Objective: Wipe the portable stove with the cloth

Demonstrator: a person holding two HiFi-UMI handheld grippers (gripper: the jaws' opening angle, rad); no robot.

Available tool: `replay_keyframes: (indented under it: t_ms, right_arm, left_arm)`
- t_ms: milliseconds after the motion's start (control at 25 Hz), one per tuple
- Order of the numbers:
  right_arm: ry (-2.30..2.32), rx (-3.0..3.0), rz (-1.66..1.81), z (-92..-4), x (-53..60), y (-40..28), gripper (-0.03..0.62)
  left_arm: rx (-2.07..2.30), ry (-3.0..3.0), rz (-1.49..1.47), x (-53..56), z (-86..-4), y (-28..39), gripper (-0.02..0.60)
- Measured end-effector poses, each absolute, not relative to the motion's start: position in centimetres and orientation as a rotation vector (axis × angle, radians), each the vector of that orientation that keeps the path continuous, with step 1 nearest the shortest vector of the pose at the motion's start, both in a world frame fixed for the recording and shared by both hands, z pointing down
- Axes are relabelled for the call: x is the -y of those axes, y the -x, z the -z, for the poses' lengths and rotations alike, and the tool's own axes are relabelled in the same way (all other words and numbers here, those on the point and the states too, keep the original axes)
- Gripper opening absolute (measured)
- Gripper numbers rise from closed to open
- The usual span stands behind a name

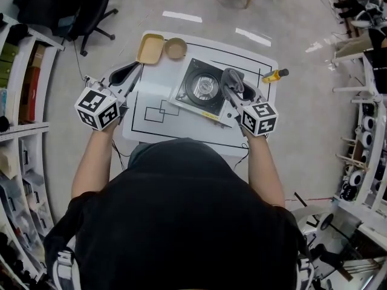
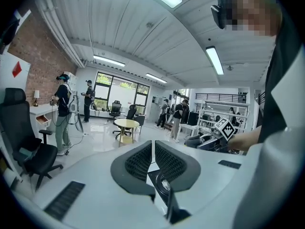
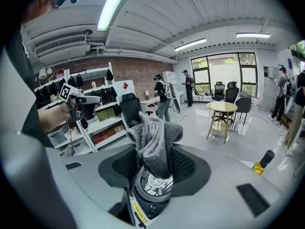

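Observation:
The portable stove [image 1: 202, 89] is a black and silver unit with a round burner, lying on the white table [image 1: 254, 59]. My right gripper [image 1: 233, 90] is shut on a grey cloth [image 1: 231, 79], which hangs bunched over the stove's right side. In the right gripper view the cloth [image 3: 155, 140] fills the gap between the jaws, with the stove's burner [image 3: 153, 187] just below. My left gripper [image 1: 135, 69] is shut and holds nothing, hovering over the table's left edge. In its own view the left gripper [image 2: 153, 145] is shut, with part of the stove [image 2: 161, 178] beneath.
A tan tray [image 1: 150, 48] and a round bowl [image 1: 176, 48] sit at the table's far left corner. A yellow and black bottle [image 1: 275, 75] lies at the right edge. Black outlines mark the table top. An office chair [image 1: 91, 11] and shelves [image 1: 24, 101] stand left.

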State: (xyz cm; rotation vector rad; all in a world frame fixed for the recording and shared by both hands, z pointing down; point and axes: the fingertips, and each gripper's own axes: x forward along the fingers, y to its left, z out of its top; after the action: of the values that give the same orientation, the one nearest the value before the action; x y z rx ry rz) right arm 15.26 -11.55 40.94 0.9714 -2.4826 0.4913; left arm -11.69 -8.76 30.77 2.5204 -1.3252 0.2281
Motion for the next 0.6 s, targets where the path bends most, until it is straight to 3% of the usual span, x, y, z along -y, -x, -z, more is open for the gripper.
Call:
replay_keyframes:
  t_ms: [600]
  right_arm:
    - [-0.687,2.376,-0.351,-47.4,11.4,-5.4,0.196]
  left_arm:
    - [1.279,-2.502,-0.256,9.8,-32.7,15.3,0.04]
